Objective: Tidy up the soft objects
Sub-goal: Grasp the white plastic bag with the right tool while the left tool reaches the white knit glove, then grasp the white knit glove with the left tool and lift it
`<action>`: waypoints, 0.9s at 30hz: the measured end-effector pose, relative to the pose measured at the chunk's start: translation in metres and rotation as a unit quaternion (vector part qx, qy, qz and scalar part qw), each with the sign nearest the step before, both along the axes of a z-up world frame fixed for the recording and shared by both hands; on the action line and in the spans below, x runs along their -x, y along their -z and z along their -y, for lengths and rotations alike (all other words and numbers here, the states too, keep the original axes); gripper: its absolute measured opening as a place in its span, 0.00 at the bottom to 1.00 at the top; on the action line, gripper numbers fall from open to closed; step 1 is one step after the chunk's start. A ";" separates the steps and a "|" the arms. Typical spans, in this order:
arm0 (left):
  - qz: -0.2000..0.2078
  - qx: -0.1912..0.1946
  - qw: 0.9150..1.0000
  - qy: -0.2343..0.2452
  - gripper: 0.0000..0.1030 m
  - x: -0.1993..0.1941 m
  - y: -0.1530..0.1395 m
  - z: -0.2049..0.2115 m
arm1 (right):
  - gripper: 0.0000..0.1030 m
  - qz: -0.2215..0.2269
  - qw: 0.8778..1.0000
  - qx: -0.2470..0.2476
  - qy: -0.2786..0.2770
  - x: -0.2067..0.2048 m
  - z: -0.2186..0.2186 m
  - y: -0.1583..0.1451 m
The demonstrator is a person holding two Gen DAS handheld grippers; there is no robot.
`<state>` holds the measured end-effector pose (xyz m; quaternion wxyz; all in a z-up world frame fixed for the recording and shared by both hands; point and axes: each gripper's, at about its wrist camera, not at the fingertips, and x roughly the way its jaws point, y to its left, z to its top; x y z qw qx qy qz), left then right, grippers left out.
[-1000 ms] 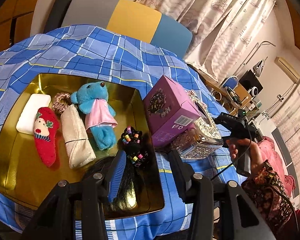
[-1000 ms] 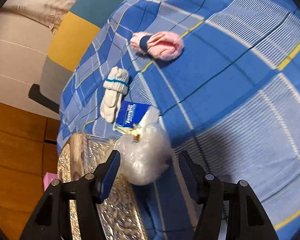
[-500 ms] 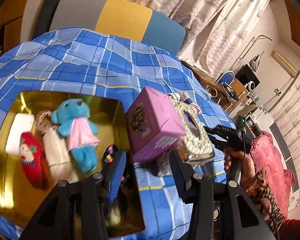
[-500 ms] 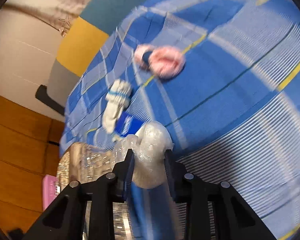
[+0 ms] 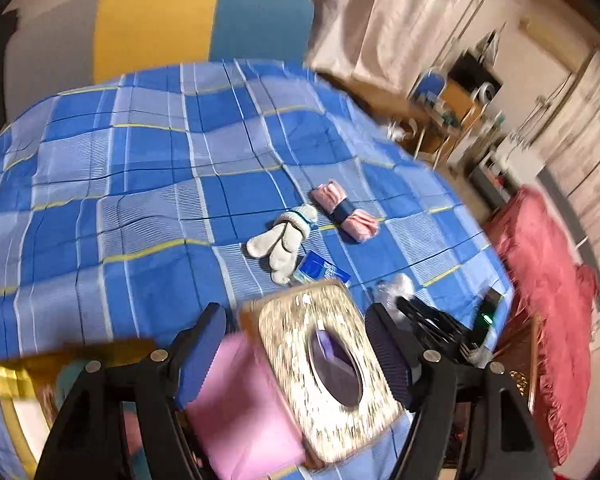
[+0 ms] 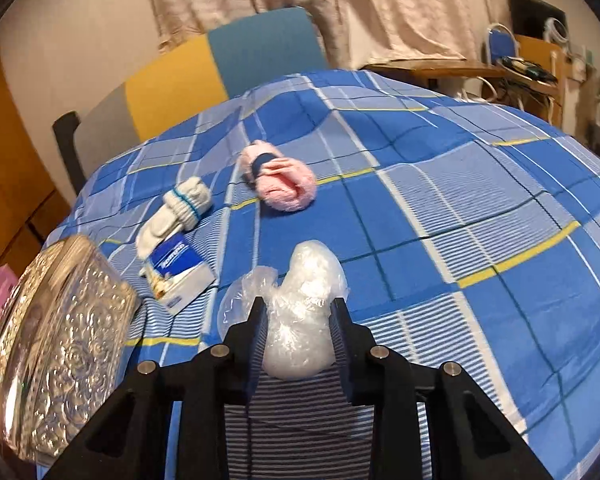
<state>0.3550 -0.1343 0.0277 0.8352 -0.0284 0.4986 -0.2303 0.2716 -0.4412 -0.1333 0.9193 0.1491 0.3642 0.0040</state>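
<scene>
My right gripper (image 6: 298, 312) is shut on a crumpled clear plastic bag (image 6: 304, 300), held just above the blue checked cloth. Beyond it lie a pink roll with a navy band (image 6: 280, 184), a pair of white socks (image 6: 176, 212) and a blue tissue pack (image 6: 180, 272). My left gripper (image 5: 296, 352) hovers over a silver embossed box (image 5: 328, 372) and a pink box (image 5: 244, 408). Its jaws are opening, with nothing gripped between them. The left wrist view, blurred, also shows the socks (image 5: 284, 240), the pink roll (image 5: 346, 212) and the right gripper (image 5: 432, 320).
A gold tray (image 5: 8, 384) shows at the lower left edge, its contents blurred. The silver box (image 6: 56, 320) stands left of my right gripper. A yellow and blue chair (image 6: 220, 68) stands behind the table. A red cushion (image 5: 540, 272) lies off the right edge.
My left gripper swung right from over the gold tray to above the silver box and opened wider. My right gripper closed on the plastic bag and rolled more upright.
</scene>
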 end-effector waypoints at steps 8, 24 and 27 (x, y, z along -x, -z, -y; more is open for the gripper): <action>-0.090 -0.077 0.992 0.049 0.71 -0.102 0.052 0.074 | 0.35 0.004 0.998 -0.064 0.006 0.001 0.016 0.014; -0.105 -0.230 0.961 0.111 0.71 -0.155 0.140 0.146 | 0.37 0.015 0.993 -0.116 0.009 0.001 0.027 0.024; -0.109 -0.224 0.963 0.107 0.71 -0.157 0.149 0.147 | 0.37 0.015 0.993 -0.117 0.010 0.001 0.027 0.024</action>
